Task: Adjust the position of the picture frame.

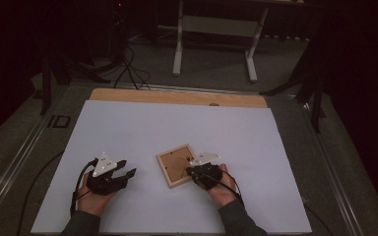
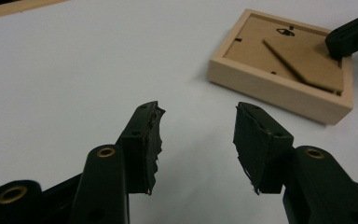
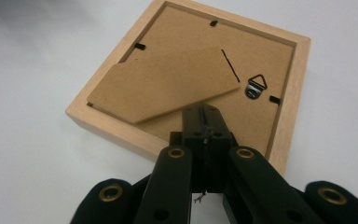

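partly gripper-hidden frame [image 3: 191, 74] back

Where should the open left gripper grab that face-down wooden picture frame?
Likely the frame's raised wooden rim on the side facing the left gripper. It lies flat, back up, so only the rim offers an edge; the right gripper sits shut over the near side.
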The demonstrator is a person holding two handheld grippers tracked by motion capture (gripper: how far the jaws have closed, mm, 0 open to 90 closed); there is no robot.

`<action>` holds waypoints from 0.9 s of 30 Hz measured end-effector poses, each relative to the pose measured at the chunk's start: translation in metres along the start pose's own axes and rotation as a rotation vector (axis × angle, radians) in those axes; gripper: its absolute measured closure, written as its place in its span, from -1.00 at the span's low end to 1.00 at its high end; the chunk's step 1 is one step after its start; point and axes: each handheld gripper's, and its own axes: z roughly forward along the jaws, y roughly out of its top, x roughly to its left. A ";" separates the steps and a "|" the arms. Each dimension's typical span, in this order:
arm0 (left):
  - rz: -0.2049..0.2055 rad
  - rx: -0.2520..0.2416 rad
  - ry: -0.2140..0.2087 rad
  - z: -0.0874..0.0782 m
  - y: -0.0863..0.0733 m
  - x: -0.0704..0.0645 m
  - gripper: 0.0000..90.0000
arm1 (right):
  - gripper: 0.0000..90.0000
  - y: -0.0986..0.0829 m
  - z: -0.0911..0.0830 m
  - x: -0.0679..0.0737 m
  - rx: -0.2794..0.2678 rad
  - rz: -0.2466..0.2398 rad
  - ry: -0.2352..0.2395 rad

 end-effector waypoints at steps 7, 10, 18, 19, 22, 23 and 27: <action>-0.025 -0.008 0.002 0.009 0.003 -0.008 0.17 | 1.00 0.006 0.008 0.011 -0.014 -0.025 0.017; -0.018 -0.012 0.002 0.015 0.006 -0.017 0.17 | 1.00 0.006 0.008 0.009 -0.020 -0.029 0.017; -0.025 0.018 -0.038 0.035 0.010 -0.030 0.39 | 0.87 -0.001 -0.014 -0.009 -0.077 -0.008 -0.015; -0.023 0.025 -0.044 0.037 0.010 -0.031 0.43 | 0.84 -0.003 -0.016 -0.011 -0.077 -0.005 -0.020; -0.011 0.048 -0.045 0.042 0.011 -0.033 0.52 | 0.75 -0.011 -0.022 -0.015 -0.078 -0.002 -0.024; -0.006 0.053 -0.042 0.043 0.011 -0.033 0.55 | 0.71 -0.014 -0.023 -0.016 -0.077 -0.007 -0.026; 0.008 0.074 -0.039 0.047 0.011 -0.035 0.60 | 0.56 -0.020 -0.026 -0.018 -0.076 -0.011 -0.016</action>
